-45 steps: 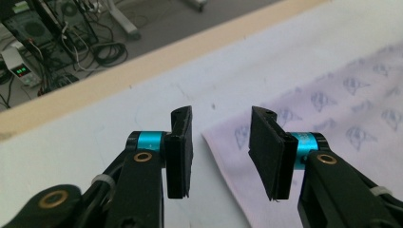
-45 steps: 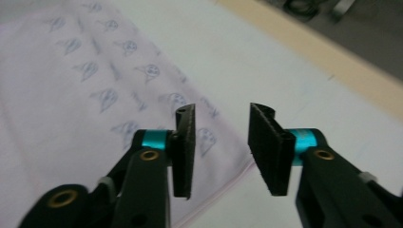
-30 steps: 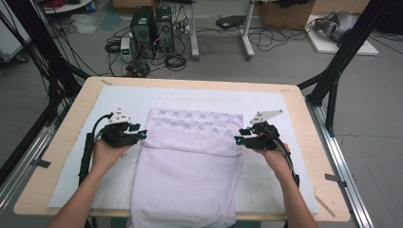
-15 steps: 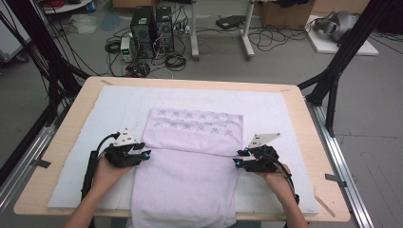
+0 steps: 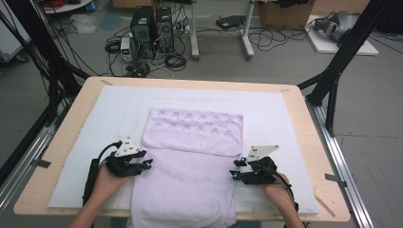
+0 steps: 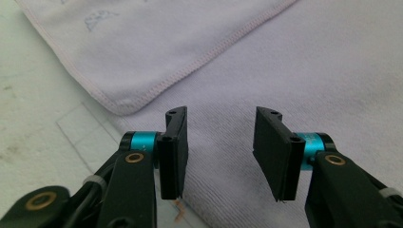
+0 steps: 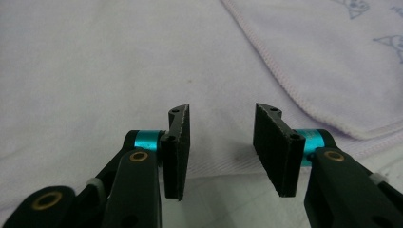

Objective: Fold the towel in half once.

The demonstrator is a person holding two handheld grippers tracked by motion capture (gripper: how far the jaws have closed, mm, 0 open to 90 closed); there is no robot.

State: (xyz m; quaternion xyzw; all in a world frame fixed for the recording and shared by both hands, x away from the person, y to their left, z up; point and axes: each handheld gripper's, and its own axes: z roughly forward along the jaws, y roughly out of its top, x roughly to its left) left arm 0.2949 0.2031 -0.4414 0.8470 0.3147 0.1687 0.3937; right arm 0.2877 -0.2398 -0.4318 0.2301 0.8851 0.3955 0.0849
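Observation:
A lilac cloth (image 5: 185,190) lies on the white mat (image 5: 285,114), and its near end hangs over the table's front edge. Its far part is folded back as a flap with small prints (image 5: 195,126). My left gripper (image 5: 146,164) sits at the cloth's left edge and my right gripper (image 5: 234,169) at its right edge. Both point inward. In the left gripper view the jaws (image 6: 220,142) stand apart over the cloth (image 6: 294,71), below the flap's corner (image 6: 142,52). In the right gripper view the jaws (image 7: 221,142) hover over the cloth's edge (image 7: 95,71). Both pairs have just been opening, with nothing between them.
The wooden table (image 5: 59,142) carries the mat, with bare mat left and right of the cloth. Black frame legs (image 5: 332,80) stand at the far corners. Computer towers and cables (image 5: 152,28) sit on the floor beyond.
Both grippers have moved toward the table's near edge and lower, from beside the flap to beside the single layer below it. The cloth has stayed put.

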